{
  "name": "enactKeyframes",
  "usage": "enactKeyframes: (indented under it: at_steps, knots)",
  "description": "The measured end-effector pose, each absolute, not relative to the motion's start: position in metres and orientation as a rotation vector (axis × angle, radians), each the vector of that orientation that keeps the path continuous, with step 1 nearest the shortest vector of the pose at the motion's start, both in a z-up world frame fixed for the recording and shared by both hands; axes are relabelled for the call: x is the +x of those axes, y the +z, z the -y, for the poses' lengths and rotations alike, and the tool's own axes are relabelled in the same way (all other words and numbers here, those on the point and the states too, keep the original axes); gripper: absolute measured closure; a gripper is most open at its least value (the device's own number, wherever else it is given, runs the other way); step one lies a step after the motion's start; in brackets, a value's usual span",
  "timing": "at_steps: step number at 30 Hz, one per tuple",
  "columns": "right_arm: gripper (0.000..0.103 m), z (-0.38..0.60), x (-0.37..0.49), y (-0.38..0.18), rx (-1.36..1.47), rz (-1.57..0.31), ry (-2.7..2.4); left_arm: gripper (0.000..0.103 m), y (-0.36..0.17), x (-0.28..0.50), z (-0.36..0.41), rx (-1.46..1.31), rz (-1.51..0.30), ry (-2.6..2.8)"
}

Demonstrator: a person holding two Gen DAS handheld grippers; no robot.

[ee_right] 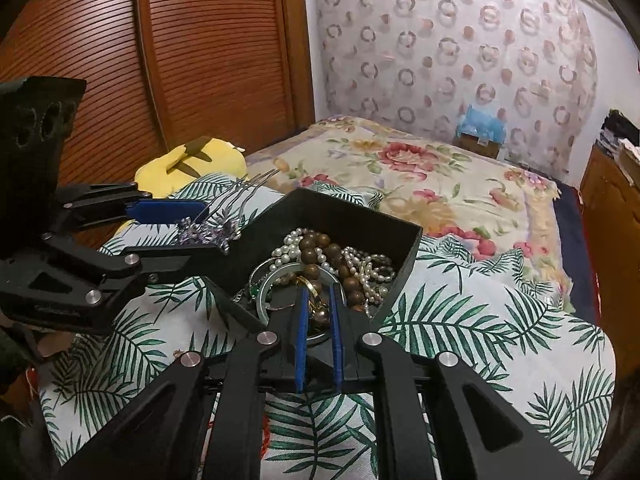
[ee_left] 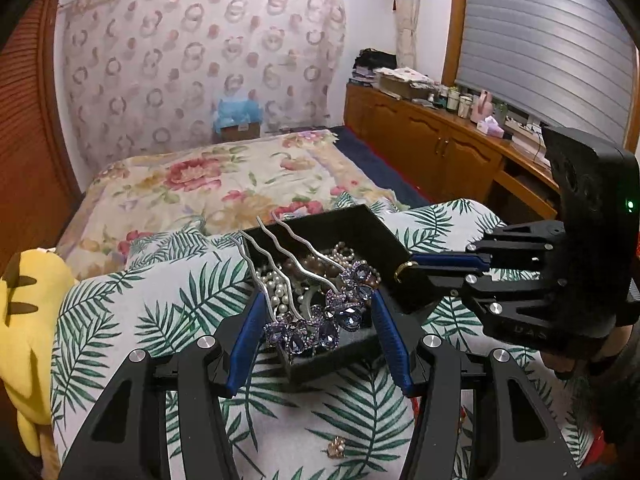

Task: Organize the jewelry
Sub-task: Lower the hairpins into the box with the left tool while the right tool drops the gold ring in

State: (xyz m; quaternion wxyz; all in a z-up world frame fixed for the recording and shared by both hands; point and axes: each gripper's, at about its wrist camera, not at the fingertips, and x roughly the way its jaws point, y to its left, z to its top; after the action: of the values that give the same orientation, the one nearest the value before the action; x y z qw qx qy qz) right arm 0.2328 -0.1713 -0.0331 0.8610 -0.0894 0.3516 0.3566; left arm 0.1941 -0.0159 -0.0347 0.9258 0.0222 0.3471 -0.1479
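A black jewelry box (ee_left: 352,224) (ee_right: 360,220) stands on a leaf-print cloth, filled with pearl strings (ee_right: 296,248), brown wooden beads (ee_right: 320,252) and bangles. My left gripper (ee_left: 320,308) (ee_right: 208,230) is shut on a purple jeweled hair comb (ee_left: 320,324) (ee_right: 208,234). The comb's wavy silver prongs point away, over the box's left corner. At the box's other side my right gripper (ee_right: 319,296) (ee_left: 412,268) is shut on a small gold ring (ee_right: 314,290) (ee_left: 402,271), just above the beads.
A small gold earring (ee_left: 336,446) lies on the leaf-print cloth (ee_left: 160,304) near me. A yellow plush toy (ee_left: 28,300) (ee_right: 192,160) sits at the left. Behind are a floral bedspread (ee_left: 192,184), slatted wardrobe doors (ee_right: 200,60) and a cluttered wooden cabinet (ee_left: 432,136).
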Motion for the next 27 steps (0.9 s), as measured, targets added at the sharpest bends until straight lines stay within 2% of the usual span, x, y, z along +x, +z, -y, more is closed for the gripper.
enactKeyframes:
  at_steps: [2,6,21,23,27]
  knots:
    - [0.091,0.173,0.233,-0.034,-0.186,-0.737,0.745,0.051,-0.035,0.197,0.017,0.049,-0.71,-0.301]
    - [0.077,0.176,0.235,-0.036,-0.171,-0.738,0.741,0.051,-0.038,0.205,0.018,0.049,-0.714,-0.302]
    - [0.077,0.196,0.242,-0.026,-0.136,-0.696,0.67,0.05,-0.044,0.22,0.03,0.083,-0.728,-0.315]
    - [0.077,0.196,0.24,-0.022,-0.138,-0.689,0.667,0.044,-0.044,0.219,0.028,0.08,-0.724,-0.315]
    - [0.077,0.196,0.234,-0.016,-0.146,-0.676,0.661,0.043,-0.042,0.214,0.026,0.08,-0.713,-0.314]
